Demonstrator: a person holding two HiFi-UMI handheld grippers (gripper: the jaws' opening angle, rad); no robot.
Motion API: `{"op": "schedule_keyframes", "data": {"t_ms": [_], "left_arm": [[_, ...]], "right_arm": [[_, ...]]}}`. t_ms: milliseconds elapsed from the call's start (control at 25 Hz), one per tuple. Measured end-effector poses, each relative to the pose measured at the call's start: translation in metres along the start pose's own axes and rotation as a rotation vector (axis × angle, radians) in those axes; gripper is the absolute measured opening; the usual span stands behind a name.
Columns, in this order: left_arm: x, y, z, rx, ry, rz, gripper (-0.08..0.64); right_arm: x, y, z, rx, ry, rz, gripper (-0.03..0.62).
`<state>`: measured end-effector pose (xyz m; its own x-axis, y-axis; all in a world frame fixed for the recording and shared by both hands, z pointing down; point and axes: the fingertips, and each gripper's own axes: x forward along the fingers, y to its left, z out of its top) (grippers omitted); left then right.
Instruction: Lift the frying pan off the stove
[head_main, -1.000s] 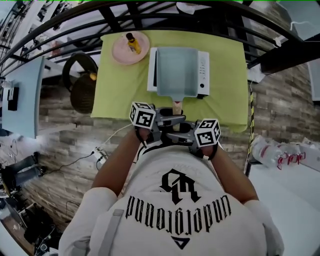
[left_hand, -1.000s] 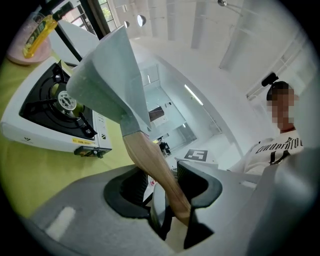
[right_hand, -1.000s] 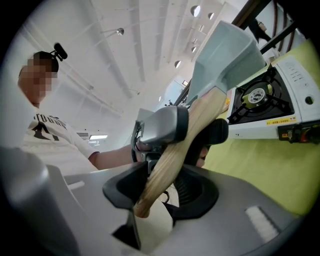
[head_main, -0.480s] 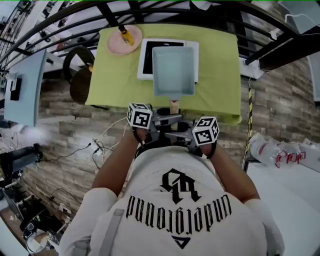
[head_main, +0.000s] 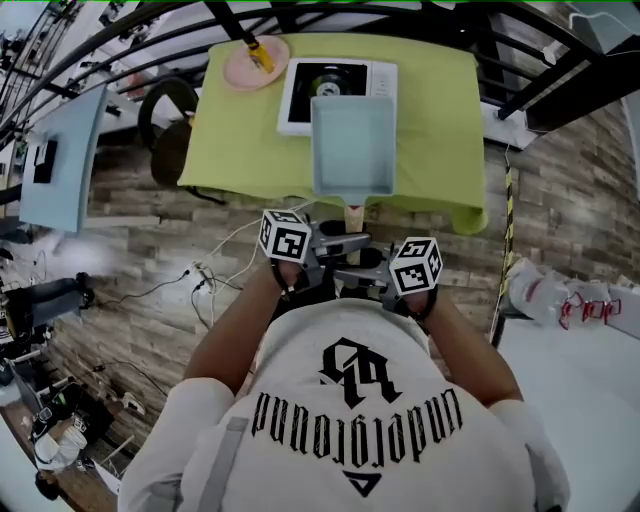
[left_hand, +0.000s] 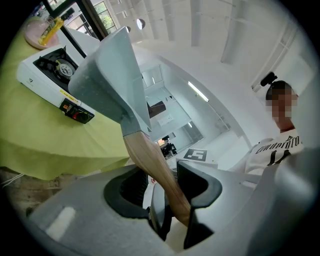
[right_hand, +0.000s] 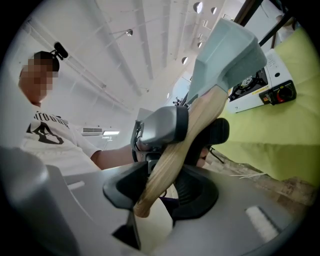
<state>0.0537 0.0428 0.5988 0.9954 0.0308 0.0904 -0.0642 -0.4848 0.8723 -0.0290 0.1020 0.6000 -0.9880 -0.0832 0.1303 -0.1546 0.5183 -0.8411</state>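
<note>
A pale grey-blue rectangular frying pan (head_main: 352, 145) hangs in the air over the near half of the green-clothed table (head_main: 240, 140), clear of the white portable gas stove (head_main: 300, 100), whose burner shows behind it. The pan's wooden handle (head_main: 353, 215) points toward me. My left gripper (head_main: 335, 240) and right gripper (head_main: 365, 268) are both shut on that handle, side by side. In the left gripper view the handle (left_hand: 155, 170) runs between the left gripper's (left_hand: 167, 200) pads up to the pan (left_hand: 107, 75). The right gripper view shows the handle (right_hand: 175, 150) clamped in the right gripper (right_hand: 160, 195).
A pink plate (head_main: 250, 60) with a yellow item lies on the table left of the stove. A dark round chair (head_main: 165, 140) stands at the table's left. A white table (head_main: 580, 400) is at the right, and cables (head_main: 200, 280) trail over the wooden floor.
The pan has come off the stove and toward me, uncovering the burner. Both grippers have stayed clamped on the handle.
</note>
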Motion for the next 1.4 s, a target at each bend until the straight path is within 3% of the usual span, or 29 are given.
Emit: {"op": "schedule_keyframes", "data": {"t_ms": [440, 1400], "left_arm": [[-0.025, -0.029, -0.032, 0.026, 0.052, -0.067, 0.19], [-0.181, -0.114, -0.12, 0.122, 0.132, -0.12, 0.201]], "right_arm": [[0.025, 0.027, -0.026, -0.029, -0.057, -0.039, 0.161], [0.171, 0.147, -0.088, -0.064, -0.198, -0.062, 0.161]]}}
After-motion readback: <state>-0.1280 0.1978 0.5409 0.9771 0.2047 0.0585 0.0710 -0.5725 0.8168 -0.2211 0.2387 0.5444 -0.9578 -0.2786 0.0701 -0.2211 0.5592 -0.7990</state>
